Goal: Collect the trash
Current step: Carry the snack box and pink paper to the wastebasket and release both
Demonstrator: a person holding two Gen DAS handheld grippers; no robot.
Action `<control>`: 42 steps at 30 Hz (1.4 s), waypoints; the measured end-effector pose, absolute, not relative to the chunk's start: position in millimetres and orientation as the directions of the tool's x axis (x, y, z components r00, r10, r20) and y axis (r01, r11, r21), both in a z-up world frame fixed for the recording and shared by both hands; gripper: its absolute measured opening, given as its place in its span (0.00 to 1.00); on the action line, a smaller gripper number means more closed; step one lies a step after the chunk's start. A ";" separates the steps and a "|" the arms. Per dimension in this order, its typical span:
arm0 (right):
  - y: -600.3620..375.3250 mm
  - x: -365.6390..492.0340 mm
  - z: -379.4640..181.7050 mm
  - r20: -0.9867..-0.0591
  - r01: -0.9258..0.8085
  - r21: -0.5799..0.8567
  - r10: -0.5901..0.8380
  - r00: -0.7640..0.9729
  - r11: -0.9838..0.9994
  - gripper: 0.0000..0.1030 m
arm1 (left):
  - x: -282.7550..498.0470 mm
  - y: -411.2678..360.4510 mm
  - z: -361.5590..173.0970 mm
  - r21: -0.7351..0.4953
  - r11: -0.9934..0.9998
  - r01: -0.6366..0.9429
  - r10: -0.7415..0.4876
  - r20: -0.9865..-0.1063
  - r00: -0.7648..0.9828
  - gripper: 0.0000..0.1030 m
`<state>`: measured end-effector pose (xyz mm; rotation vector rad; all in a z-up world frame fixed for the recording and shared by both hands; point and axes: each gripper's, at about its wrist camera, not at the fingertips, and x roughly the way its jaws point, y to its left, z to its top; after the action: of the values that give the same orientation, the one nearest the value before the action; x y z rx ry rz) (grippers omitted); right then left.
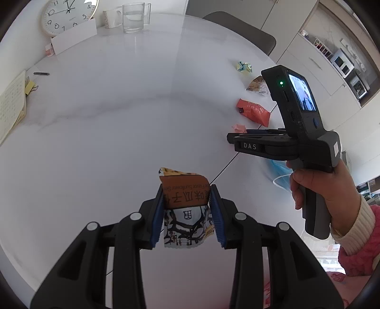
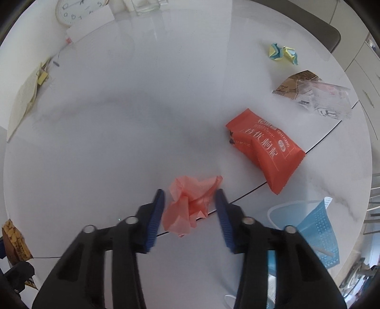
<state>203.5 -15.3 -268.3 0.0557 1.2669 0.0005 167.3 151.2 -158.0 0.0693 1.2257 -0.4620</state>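
Observation:
My left gripper [image 1: 187, 190] is shut on an orange and white sunflower seed wrapper [image 1: 182, 178], held above the white marble table [image 1: 118, 118]. My right gripper [image 2: 190, 192] points down at the table, its blue pads against both sides of a crumpled pink paper wad [image 2: 190, 202] that lies on the surface. In the left wrist view the right gripper [image 1: 231, 139] is seen from the side in a person's hand [image 1: 315, 190], its tips at the pink wad [image 1: 239, 128]. An orange-red snack packet [image 2: 263, 152] lies just right of the wad.
A yellow and blue paper ball [image 2: 282, 53] and a brown and clear wrapper [image 2: 308, 92] lie further right. A blue mesh basket [image 2: 315, 228] sits past the table's near right edge. A clock [image 1: 66, 16], a glass jug [image 1: 134, 17] and a notebook [image 1: 11, 107] stand far left.

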 end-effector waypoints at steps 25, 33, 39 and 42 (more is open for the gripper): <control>-112.2 30.8 -160.9 -0.863 0.116 0.163 0.084 0.498 0.980 0.27 | 100.7 62.5 -115.2 -0.188 0.797 0.574 -0.395 -0.882 0.259 0.34; -200.8 -36.0 -170.0 -0.877 0.204 0.159 0.043 0.478 0.966 0.27 | 63.8 -22.4 -111.4 -0.206 0.722 0.660 -0.433 -0.879 0.200 0.34; -246.5 -62.6 -176.9 -0.883 0.226 0.169 0.046 0.467 0.959 0.28 | 42.1 -86.4 -119.7 -0.226 0.679 0.699 -0.440 -0.887 0.140 0.34; -263.5 -69.8 -179.7 -0.887 0.217 0.173 0.056 0.459 0.961 0.28 | 31.7 -111.5 -123.7 -0.237 0.669 0.705 -0.440 -0.890 0.118 0.34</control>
<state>-69.8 -263.5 -179.7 0.2777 1.0936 -0.1003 31.7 -111.5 -123.7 0.2700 1.1831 -0.8517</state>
